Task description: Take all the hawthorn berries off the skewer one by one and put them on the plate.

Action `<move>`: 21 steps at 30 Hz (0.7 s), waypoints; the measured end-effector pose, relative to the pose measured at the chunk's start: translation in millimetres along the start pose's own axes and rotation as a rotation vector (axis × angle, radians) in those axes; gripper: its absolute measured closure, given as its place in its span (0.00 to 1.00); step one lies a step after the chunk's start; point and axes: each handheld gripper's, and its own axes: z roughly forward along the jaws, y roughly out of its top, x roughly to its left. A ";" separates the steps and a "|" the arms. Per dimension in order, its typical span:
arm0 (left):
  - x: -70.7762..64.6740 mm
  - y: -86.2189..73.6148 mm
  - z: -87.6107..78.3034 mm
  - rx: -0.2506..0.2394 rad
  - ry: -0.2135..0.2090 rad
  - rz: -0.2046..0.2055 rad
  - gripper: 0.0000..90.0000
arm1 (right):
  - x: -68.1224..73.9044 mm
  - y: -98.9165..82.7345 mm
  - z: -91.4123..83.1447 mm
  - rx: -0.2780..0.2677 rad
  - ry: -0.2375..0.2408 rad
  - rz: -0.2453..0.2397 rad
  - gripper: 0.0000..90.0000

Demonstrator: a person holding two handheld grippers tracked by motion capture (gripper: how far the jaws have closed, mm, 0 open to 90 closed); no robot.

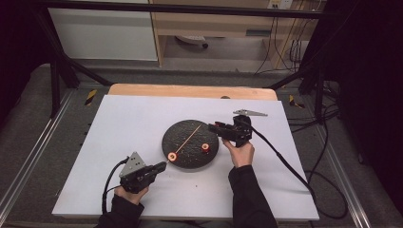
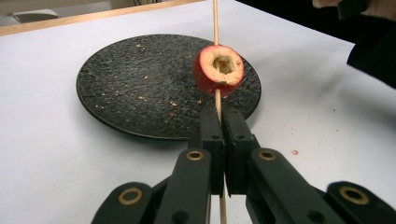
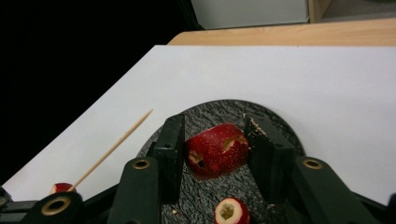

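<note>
A black round plate (image 1: pixel 190 135) lies mid-table. My left gripper (image 1: pixel 163 166) (image 2: pixel 221 119) is shut on the near end of a thin wooden skewer (image 1: pixel 190 135) (image 2: pixel 215 28). A cored red fruit (image 1: pixel 172 156) (image 2: pixel 218 70) is threaded on the skewer just past the jaws. The skewer slants up over the plate. My right gripper (image 1: pixel 213 127) (image 3: pixel 215 122) hovers over the plate's right rim, shut on a second cored red fruit (image 3: pixel 217 149). A third cored fruit (image 1: pixel 205 148) (image 3: pixel 231 211) lies on the plate (image 3: pixel 280 126). In the right gripper view, the skewer (image 3: pixel 112 149) points up-right, away from its fruit (image 3: pixel 62 187).
A white sheet (image 1: pixel 142 118) covers the table, with a wooden edge (image 1: pixel 190 90) at the back. Cables (image 1: pixel 285 161) trail from both grippers. Small crumbs dot the plate (image 2: pixel 140 84). A person's hands hold the grippers from the near side.
</note>
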 end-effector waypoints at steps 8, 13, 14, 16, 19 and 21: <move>2.4 -0.4 -0.2 0.002 0.002 -0.006 0.98 | -2.1 -14.2 27.2 0.040 0.000 0.011 0.67; 1.6 -0.4 0.5 0.001 0.002 -0.003 0.98 | -6.6 -25.1 43.1 0.076 -0.018 0.016 0.67; 1.5 -0.4 0.5 0.002 0.001 -0.004 0.98 | -7.8 -27.3 46.0 0.084 -0.024 0.016 0.67; 1.1 -0.6 1.0 0.005 0.000 -0.004 0.98 | -10.0 -31.6 51.7 0.102 -0.038 0.011 0.67; 1.2 -0.7 1.4 0.008 -0.001 -0.003 0.98 | -12.8 -37.3 58.4 0.122 -0.054 0.000 0.67; 1.0 -0.8 1.7 0.010 -0.002 -0.005 0.98 | -14.5 -40.2 61.7 0.130 -0.067 -0.008 0.67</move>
